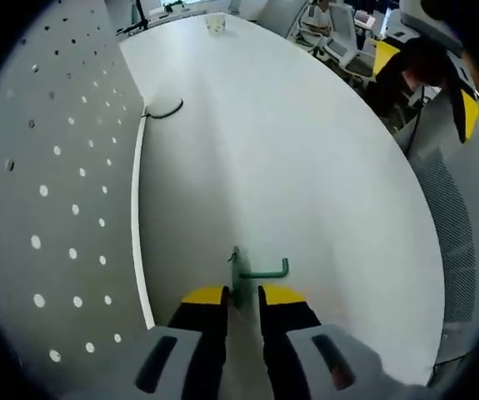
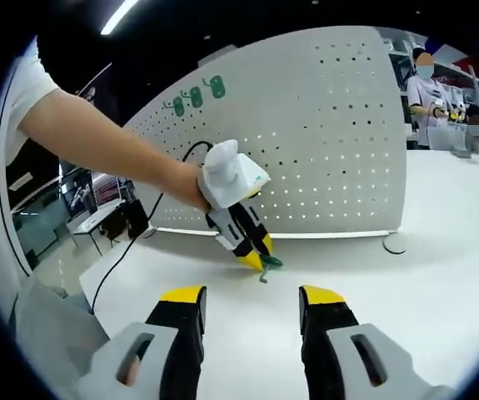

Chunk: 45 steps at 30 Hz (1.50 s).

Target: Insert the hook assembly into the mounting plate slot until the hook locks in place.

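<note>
A green hook sits pinched by its flat back between the yellow-tipped jaws of my left gripper, low over the white table. The white pegboard stands along the left, close beside the gripper. In the right gripper view a hand holds that left gripper with the green hook at its tip, just above the table in front of the upright pegboard. My right gripper hangs back, open, with nothing between its fingers.
Two green hooks hang high on the pegboard's left part. A black cable lies at the board's foot. The board's round foot rests on the table. A small cup stands far off. People and desks stand beyond the table.
</note>
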Available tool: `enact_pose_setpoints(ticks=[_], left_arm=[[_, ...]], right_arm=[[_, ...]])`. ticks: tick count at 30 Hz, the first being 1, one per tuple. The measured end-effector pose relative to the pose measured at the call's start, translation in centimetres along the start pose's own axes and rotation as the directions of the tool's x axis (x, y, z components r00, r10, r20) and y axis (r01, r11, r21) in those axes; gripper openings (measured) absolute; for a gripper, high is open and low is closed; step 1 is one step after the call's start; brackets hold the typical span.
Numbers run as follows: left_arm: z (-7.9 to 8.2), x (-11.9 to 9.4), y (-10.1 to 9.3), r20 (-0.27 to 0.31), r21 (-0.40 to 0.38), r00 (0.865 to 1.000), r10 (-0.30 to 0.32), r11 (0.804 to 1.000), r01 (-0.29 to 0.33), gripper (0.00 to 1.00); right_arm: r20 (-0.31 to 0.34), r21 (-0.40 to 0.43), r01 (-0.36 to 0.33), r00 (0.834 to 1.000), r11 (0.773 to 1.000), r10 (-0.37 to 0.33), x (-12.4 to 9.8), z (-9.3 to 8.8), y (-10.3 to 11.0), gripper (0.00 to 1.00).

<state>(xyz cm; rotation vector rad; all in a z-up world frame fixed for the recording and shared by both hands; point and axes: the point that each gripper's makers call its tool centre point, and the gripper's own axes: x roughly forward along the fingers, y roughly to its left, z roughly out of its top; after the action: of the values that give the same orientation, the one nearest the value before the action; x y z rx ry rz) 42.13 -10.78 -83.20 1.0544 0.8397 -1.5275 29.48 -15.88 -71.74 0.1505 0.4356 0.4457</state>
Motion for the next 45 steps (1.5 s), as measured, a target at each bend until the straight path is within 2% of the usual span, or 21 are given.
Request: enact_pose_setpoints(ticks=[10,16,31,34,39,41,45], left_arm=[[-0.2,-0.1,0.0,-0.015,-0.001,1.0,0.013,1.0,-0.013,0.1],[-0.5,-0.1,0.2,-0.033,-0.016,0.999,0.032,0.999,-0.033,0.04],[-0.5,-0.2,0.0,-0.037,0.004,0.999,0.031,1.0,-0.031,0.02],[-0.1,-0.4,-0.1,0.022,-0.047,0.999,0.026,0.999,-0.025,0.02],[0.0,-1.0,0.2,0.055,-0.04,0.997,0.061,0.997,-0.059,0.02],[0.4,-1.3,0.0,0.098,-0.101,0.994,0.058,0.994,-0.048,0.02],[0.8,-2.2,0.4,0.129,-0.096,0.988,0.09,0.992,-0.078,0.01]], right_arm=[[0.005,0.002,-0.001,1.0,1.0,0.001,0.0,0.0,0.0,0.43],[0.006,0.004,0.0,1.0,1.0,0.0,0.0,0.0,-0.1,0.43],[0.001,0.006,-0.002,1.0,1.0,0.002,0.0,0.0,0.0,0.44],[0.0,0.008,-0.001,1.0,1.0,0.001,0.1,-0.1,-0.1,0.45],[-0.004,0.005,-0.005,1.0,1.0,0.005,0.1,-0.1,0.1,0.45],[-0.003,0.004,-0.006,1.0,1.0,0.006,0.1,-0.1,0.1,0.45],[0.002,0.006,-0.006,1.0,1.0,0.006,0.0,0.0,0.1,0.45]])
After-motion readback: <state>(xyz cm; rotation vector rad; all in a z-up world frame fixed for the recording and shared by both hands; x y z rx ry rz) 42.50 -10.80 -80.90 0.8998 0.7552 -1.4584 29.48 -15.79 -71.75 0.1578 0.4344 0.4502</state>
